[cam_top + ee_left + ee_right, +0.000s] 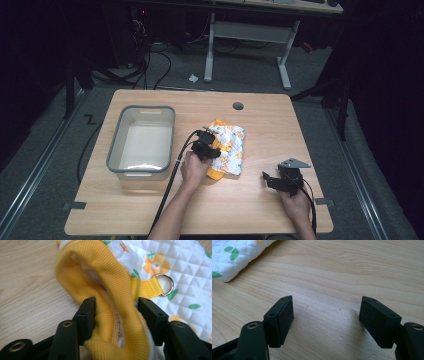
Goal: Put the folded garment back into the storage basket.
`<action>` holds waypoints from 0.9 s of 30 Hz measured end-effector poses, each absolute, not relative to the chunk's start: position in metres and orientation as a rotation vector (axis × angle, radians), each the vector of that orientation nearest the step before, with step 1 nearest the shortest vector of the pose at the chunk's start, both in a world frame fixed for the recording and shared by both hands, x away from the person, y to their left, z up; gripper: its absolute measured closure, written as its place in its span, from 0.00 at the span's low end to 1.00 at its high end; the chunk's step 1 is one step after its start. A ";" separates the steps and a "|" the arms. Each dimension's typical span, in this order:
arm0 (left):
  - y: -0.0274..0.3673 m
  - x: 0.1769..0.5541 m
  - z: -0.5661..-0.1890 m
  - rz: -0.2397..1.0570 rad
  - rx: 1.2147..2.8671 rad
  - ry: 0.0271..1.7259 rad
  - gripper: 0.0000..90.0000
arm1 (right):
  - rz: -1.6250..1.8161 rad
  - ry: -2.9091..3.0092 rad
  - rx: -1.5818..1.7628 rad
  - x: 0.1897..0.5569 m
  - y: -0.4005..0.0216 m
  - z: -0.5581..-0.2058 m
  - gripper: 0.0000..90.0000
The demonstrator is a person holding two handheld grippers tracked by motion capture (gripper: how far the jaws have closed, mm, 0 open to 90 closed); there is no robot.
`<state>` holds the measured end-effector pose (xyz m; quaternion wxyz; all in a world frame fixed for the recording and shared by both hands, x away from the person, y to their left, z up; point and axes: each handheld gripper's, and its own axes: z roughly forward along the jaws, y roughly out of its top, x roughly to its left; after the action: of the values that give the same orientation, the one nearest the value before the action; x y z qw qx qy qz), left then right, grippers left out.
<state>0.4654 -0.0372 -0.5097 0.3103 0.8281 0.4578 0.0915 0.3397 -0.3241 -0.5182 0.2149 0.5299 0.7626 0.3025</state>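
Note:
A white quilted garment (pixel 231 145) printed with orange flowers and green leaves lies at the middle of the wooden table (pixel 260 210). Its yellow ribbed collar (pixel 107 297) bunches up between the jaws of my left gripper (pixel 115 312), and both pads press against the fabric. A metal ring (pixel 164 285) on a yellow strap lies just past the right jaw. From above, my left gripper (pixel 206 145) sits at the garment's left edge. My right gripper (pixel 272 180) rests near the front right with its jaws wide apart over bare wood (pixel 325 320). A corner of the garment (pixel 234 257) lies beyond it.
A grey plastic bin (pixel 116 145) with nothing visible inside stands on the table's left half. A round cable hole (pixel 238 106) sits near the far edge. Cables trail from both grippers toward the front edge. A white desk frame (pixel 250 35) stands behind the table.

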 end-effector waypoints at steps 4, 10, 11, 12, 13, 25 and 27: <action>-0.038 0.463 -0.510 0.239 2.180 1.205 0.65 | 0.839 2.115 1.469 0.340 -0.324 -0.518 0.31; -0.038 0.463 -0.509 0.206 2.165 1.220 0.72 | 0.839 2.115 1.469 0.340 -0.324 -0.518 0.31; -0.039 0.463 -0.509 0.200 2.160 1.226 0.73 | 0.839 2.115 1.469 0.340 -0.324 -0.518 0.31; -0.039 0.463 -0.509 0.195 2.157 1.229 0.74 | 0.839 2.115 1.470 0.340 -0.324 -0.518 0.31; -0.039 0.463 -0.509 0.189 2.153 1.231 0.75 | 0.839 2.115 1.469 0.340 -0.324 -0.518 0.31; -0.037 0.463 -0.506 0.168 2.136 1.223 0.81 | 0.839 2.116 1.468 0.340 -0.324 -0.518 0.31; -0.036 0.463 -0.504 0.168 2.136 1.216 0.82 | 0.839 2.116 1.468 0.340 -0.324 -0.518 0.31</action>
<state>0.4626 -0.0365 -0.5043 0.3326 0.8175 0.4657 0.0643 0.3396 -0.3241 -0.5181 0.2146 0.5294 0.7630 0.3026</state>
